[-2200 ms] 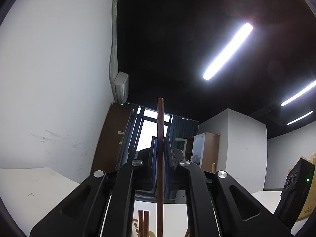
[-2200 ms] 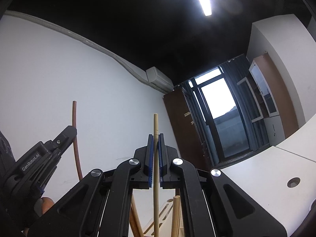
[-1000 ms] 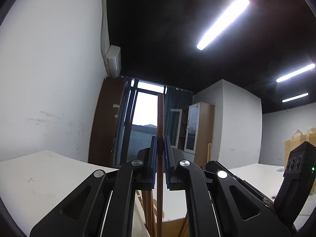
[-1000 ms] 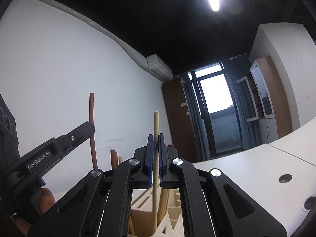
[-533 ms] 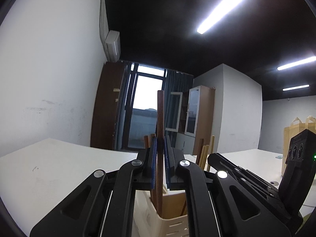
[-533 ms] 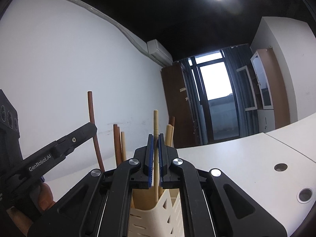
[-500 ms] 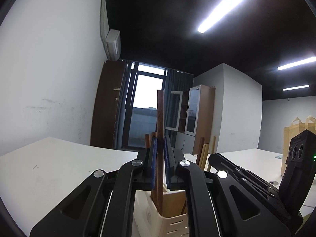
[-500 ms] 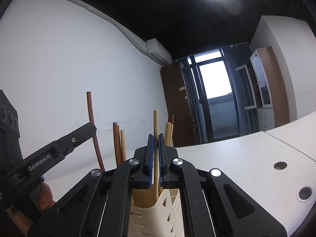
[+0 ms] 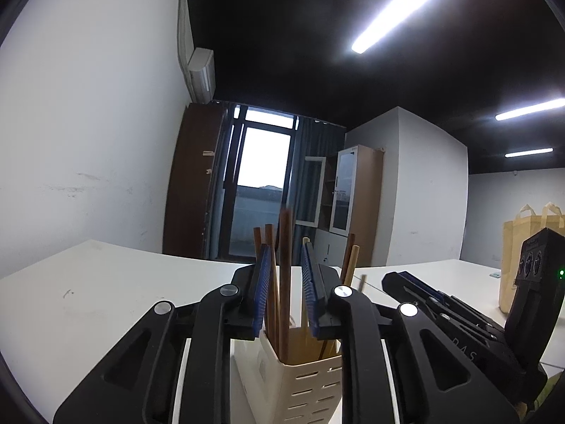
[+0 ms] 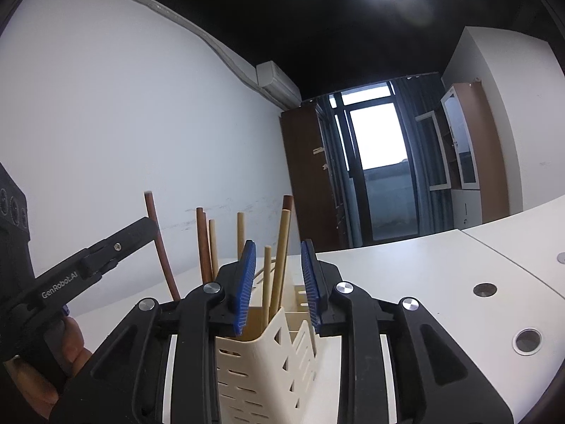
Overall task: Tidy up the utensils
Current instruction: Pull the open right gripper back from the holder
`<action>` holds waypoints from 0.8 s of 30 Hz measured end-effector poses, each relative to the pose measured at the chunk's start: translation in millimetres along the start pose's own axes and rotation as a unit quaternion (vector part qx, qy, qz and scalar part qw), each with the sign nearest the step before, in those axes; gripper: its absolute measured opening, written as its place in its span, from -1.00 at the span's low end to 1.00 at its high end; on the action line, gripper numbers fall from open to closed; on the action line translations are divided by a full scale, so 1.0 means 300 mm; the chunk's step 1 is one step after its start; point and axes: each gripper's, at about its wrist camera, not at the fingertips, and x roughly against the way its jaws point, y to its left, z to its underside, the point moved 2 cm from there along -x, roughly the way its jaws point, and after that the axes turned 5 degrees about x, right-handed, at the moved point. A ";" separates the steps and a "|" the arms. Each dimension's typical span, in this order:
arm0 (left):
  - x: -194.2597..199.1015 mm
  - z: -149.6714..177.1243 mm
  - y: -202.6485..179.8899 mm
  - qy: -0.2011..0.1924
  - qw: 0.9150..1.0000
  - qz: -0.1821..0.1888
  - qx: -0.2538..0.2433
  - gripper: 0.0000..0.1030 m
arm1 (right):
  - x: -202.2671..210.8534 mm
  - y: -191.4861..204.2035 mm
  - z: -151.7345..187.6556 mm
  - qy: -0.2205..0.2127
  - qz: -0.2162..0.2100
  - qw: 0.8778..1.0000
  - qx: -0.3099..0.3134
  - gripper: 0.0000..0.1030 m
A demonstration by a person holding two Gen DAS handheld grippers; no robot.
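Observation:
A cream slotted utensil holder (image 9: 310,381) stands on the white table with several wooden chopsticks upright in it. My left gripper (image 9: 286,265) is level just above it and its jaws are opening. A dark brown chopstick (image 9: 284,240) stands loose between the blue pads, its lower end inside the holder and its top blurred. My right gripper (image 10: 277,247) is over the holder (image 10: 261,357) from the other side, jaws also opening. A pale chopstick (image 10: 267,275) stands free between them, down in a compartment. The left gripper's finger (image 10: 106,258) shows at the left.
A hand (image 10: 63,346) holds the left gripper's grip. The white table (image 9: 88,282) has round cable holes (image 10: 526,341) on its right side. A yellow bag (image 9: 519,247) stands at the far right. Cabinets and a glass door lie behind.
Both pairs of jaws have parted from their chopsticks. The brown and the pale chopstick have slid down into the holder. Both cameras tipped down from the ceiling, bringing the holder into view.

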 end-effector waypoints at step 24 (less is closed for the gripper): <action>0.102 0.052 0.041 0.090 0.995 -0.052 0.001 -0.19 | 0.064 0.026 0.063 0.090 0.011 0.996 0.019 0.06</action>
